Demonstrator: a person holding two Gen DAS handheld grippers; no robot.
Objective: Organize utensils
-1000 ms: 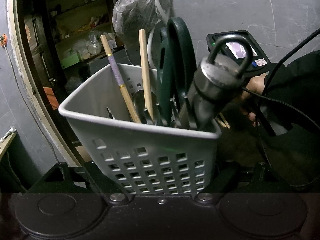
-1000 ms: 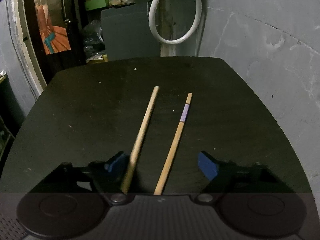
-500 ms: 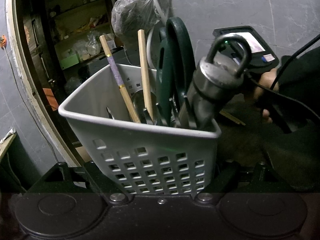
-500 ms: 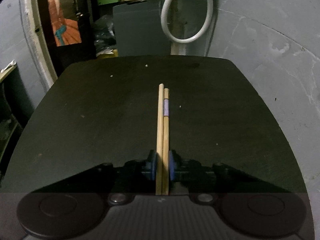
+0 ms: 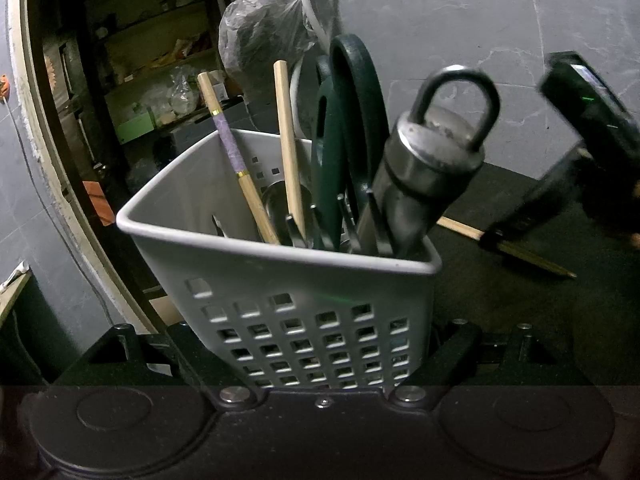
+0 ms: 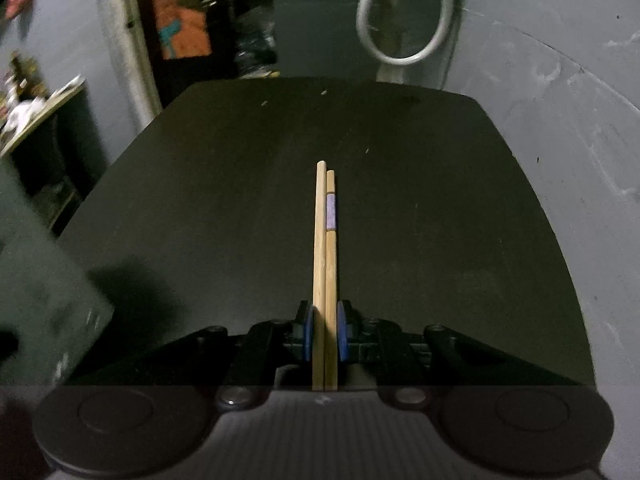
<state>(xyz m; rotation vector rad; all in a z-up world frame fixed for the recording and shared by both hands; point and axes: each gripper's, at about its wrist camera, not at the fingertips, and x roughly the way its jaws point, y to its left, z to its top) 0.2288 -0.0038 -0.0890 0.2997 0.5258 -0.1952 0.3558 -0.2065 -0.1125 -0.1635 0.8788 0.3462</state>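
Observation:
A pale grey perforated basket [image 5: 304, 312] fills the left wrist view, and my left gripper [image 5: 316, 360] is shut on its lower walls. In it stand a purple-banded chopstick [image 5: 236, 168], a plain chopstick [image 5: 288, 152], dark green scissors [image 5: 352, 128] and a metal tool with a ring [image 5: 428, 176]. My right gripper [image 6: 325, 332] is shut on two chopsticks [image 6: 325, 240] lying side by side between its blue pads [image 6: 307, 332], over the black table [image 6: 440, 200]. The same right gripper [image 5: 494, 238] shows to the right of the basket.
A grey wall and a looped white hose [image 6: 404, 12] stand behind the table. A dark doorway with shelves [image 5: 152, 92] lies to the left. A bagged bundle [image 5: 260, 36] hangs behind the basket. A blurred grey shape [image 6: 40, 300] sits at the left edge.
My right gripper shut on the two chopsticks, drawing them together, then swung sideways with them. The left gripper and the basket stayed still.

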